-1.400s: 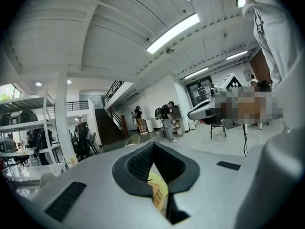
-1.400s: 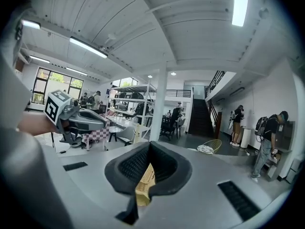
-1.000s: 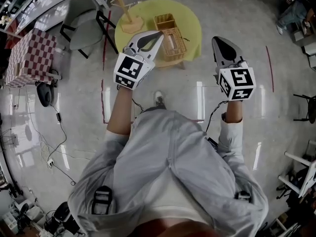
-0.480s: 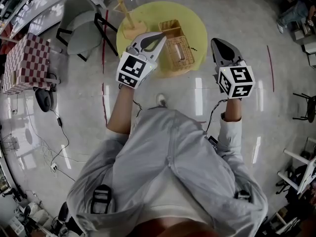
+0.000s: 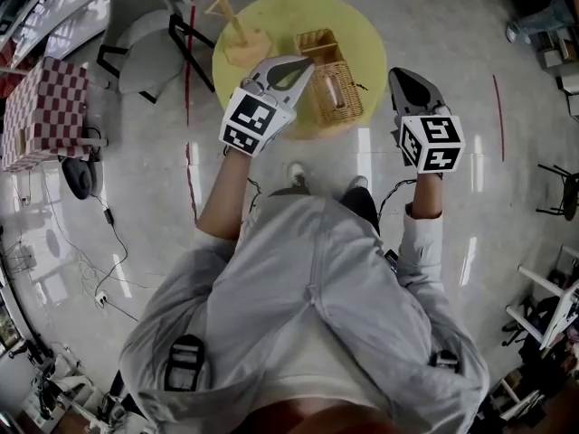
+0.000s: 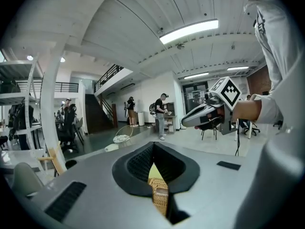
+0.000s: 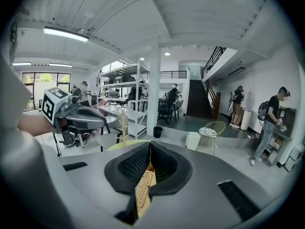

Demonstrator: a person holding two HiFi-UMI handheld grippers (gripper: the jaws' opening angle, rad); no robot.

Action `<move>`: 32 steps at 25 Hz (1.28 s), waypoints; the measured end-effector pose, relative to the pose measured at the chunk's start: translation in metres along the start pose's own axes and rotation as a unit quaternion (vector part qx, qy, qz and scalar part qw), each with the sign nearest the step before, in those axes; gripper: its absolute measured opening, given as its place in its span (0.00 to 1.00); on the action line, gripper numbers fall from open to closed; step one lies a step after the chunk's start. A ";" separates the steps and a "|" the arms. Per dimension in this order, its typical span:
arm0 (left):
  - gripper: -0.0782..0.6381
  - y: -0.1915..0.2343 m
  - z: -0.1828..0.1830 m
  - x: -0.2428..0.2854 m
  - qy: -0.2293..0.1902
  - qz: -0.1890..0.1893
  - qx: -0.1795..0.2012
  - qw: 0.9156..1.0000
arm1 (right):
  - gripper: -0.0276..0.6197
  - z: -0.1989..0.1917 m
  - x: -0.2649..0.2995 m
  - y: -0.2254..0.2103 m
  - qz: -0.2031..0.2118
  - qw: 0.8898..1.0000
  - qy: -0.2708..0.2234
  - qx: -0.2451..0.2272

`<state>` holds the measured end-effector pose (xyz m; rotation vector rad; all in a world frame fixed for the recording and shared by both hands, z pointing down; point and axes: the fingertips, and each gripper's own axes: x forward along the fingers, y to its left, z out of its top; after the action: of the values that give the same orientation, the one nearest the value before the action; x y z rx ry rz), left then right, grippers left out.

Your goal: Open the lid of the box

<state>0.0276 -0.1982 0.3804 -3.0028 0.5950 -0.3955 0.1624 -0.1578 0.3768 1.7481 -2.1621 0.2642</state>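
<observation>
A wicker box [image 5: 336, 90] with its lid down stands on the round yellow table [image 5: 271, 21], beside a smaller open wicker basket [image 5: 315, 42]. My left gripper [image 5: 306, 62] is held in the air over the table's near edge, just left of the box, with its jaws shut and empty. My right gripper [image 5: 398, 73] hangs to the right of the table, also shut and empty. In the left gripper view, wicker [image 6: 159, 197] shows through the slit below the left gripper [image 6: 153, 144]. The right gripper view shows wicker [image 7: 143, 190] under the right gripper [image 7: 150, 144].
A wooden stand [image 5: 237, 34] rises at the table's left side. A grey chair [image 5: 145, 48] sits left of the table, and a red-checked box [image 5: 45, 107] further left. Cables [image 5: 109, 242] trail over the glossy floor. People stand far off in the hall.
The person has stepped toward the table, so the table and wicker box sit closer to both grippers. Both grippers stay raised and shut.
</observation>
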 end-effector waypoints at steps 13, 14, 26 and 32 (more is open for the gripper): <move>0.15 0.009 -0.038 0.049 0.043 0.077 -0.089 0.992 | 0.08 -0.060 0.053 -0.041 0.092 0.993 0.069 -0.033; 0.15 0.009 -0.042 0.053 0.048 0.085 -0.095 0.991 | 0.08 -0.065 0.057 -0.043 0.105 0.991 0.073 -0.036; 0.15 0.004 -0.106 0.077 0.111 0.183 -0.164 0.963 | 0.16 -0.149 0.108 -0.049 0.238 0.959 0.140 -0.061; 0.15 -0.003 -0.127 0.078 0.133 0.220 -0.185 0.948 | 0.19 -0.187 0.118 -0.035 0.298 0.935 0.171 -0.087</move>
<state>0.0652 -0.2256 0.5223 -3.0260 1.4790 -0.7291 0.2035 -0.2060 0.5915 0.8367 -2.3023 0.4677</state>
